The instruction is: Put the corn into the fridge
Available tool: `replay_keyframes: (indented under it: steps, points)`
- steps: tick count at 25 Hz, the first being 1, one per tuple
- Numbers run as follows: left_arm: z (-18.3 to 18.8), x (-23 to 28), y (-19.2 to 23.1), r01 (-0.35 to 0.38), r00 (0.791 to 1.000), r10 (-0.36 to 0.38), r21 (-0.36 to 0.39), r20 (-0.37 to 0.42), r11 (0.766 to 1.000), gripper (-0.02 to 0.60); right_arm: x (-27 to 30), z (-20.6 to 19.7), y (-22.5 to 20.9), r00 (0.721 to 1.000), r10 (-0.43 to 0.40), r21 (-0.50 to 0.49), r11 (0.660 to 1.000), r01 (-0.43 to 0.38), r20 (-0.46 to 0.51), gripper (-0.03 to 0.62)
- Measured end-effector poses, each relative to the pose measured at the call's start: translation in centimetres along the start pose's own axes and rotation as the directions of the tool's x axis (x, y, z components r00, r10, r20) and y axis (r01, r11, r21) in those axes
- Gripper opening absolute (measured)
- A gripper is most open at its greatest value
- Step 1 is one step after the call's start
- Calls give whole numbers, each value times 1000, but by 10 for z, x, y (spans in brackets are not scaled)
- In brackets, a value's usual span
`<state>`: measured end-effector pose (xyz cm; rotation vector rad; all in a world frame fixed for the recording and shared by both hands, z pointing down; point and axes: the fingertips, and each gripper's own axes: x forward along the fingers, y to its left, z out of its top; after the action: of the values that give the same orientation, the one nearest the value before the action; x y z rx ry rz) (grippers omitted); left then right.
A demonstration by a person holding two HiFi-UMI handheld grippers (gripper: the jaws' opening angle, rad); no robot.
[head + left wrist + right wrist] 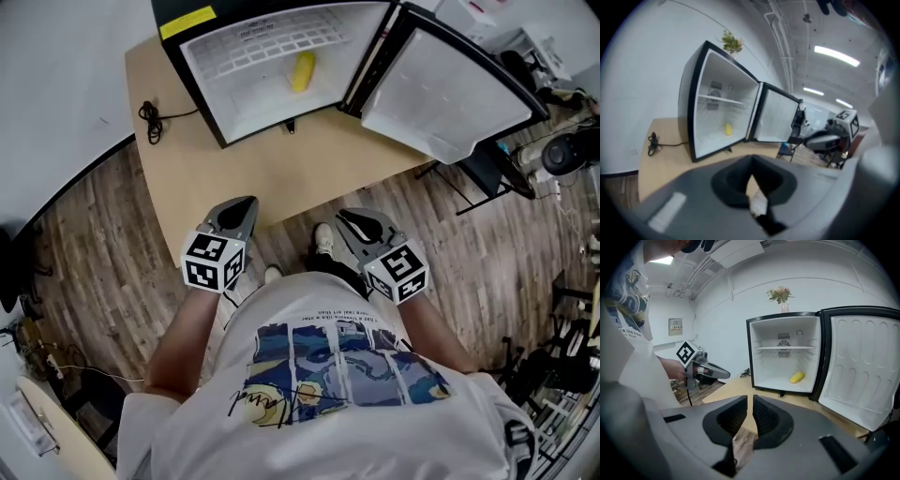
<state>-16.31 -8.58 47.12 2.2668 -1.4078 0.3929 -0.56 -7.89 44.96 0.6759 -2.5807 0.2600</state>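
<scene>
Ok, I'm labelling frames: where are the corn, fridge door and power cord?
corn [302, 71], head view, middle of the cob.
fridge door [448, 89], head view, white inner panel.
power cord [149, 120], head view, coiled bundle.

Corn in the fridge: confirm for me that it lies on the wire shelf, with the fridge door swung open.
Not quite. The corn lies on the floor of the fridge, below the wire shelf, not on it. The right gripper view shows this plainly. The door is indeed swung open.
</scene>
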Motion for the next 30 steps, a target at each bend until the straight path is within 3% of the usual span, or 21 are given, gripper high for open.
replay_keyframes:
  steps: [6,16,30]
  points:
    - [-25,-32,-16,70,998,-70,-40,10,997,9,1,-9,31,1000,2,-1,1000,-2,-8,33]
    - [-34,-61,-28,118,993,-118,17,15,993,9,6,-7,60,1000,5,-27,1000,-5,-10,29]
    - [-35,-81,-34,151,988,-152,36,25,988,9,6,3,82,1000,10,-69,998,-10,-1,25]
